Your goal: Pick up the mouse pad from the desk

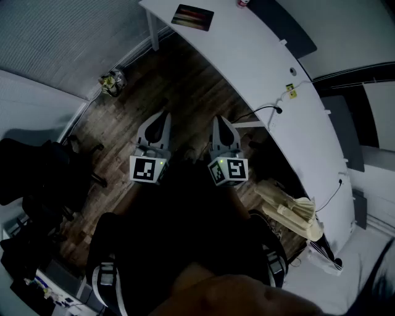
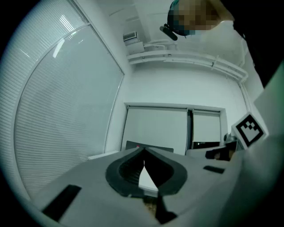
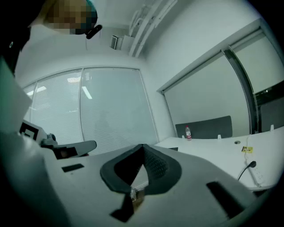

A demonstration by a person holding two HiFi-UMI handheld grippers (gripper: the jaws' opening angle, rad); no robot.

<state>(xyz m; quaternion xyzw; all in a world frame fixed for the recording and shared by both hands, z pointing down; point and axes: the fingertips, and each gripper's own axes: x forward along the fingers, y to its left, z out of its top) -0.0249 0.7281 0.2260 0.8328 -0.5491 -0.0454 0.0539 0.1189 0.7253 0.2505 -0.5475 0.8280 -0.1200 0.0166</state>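
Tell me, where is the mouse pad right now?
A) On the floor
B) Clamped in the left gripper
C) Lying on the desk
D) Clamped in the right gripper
C: the mouse pad lies flat on the far end of the desk, well away from the left gripper and right gripper, which are both shut on nothing.

A long white bench curves from the far left to the near right above a dark wood-plank floor. A dark mouse pad with coloured bands lies flat at the bench's far end, a small red-capped bottle stands farther along, and nearer lie a yellow tag and the plug of a black cable at the edge. On the floor stand a black office chair at the left and a pale bundle beside the bench.
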